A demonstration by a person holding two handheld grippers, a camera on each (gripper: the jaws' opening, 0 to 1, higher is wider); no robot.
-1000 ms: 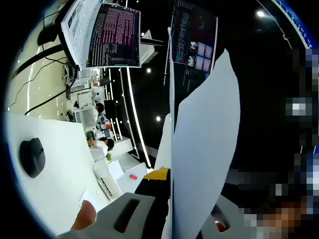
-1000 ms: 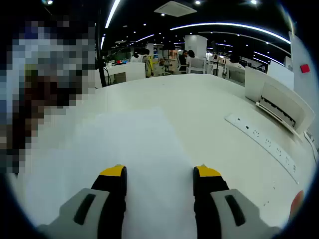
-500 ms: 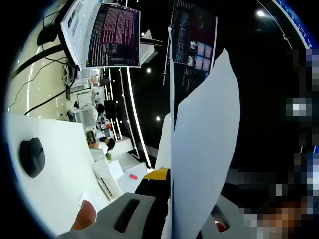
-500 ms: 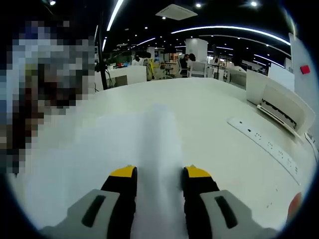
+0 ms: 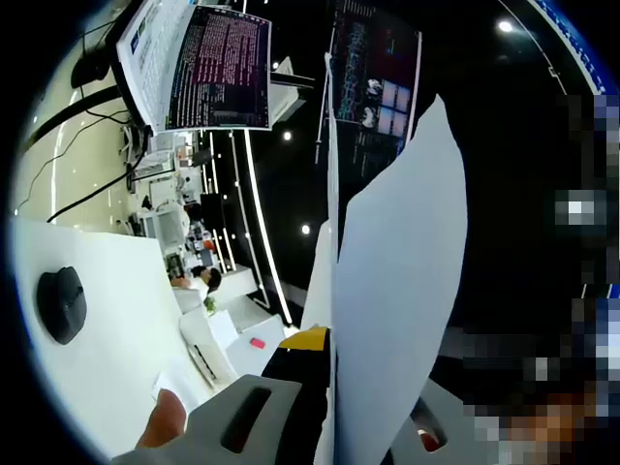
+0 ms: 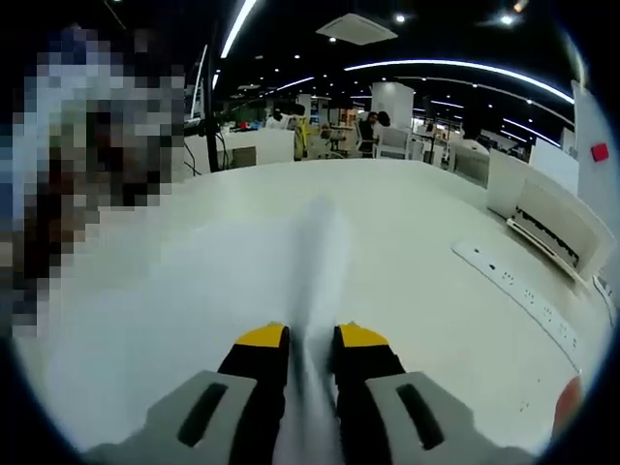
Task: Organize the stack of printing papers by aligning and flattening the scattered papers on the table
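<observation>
My left tongs (image 5: 327, 387) are clamped on the papers (image 5: 392, 291), sheets rising edge-on between the jaws and fanning toward the top. A black mouse (image 5: 60, 305) sits on the white worktop (image 5: 107, 320) near its edge. A monitor (image 5: 199, 63) full of text stands beyond it.

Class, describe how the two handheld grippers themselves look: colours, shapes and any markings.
The right gripper has two black fingers capped with yellow pads, set on pale grey blocks, each with a dark oblong slot. The left gripper shows the same build: a yellow tip, a black finger and a grey slotted block. No cables or sleeves are visible.
</observation>
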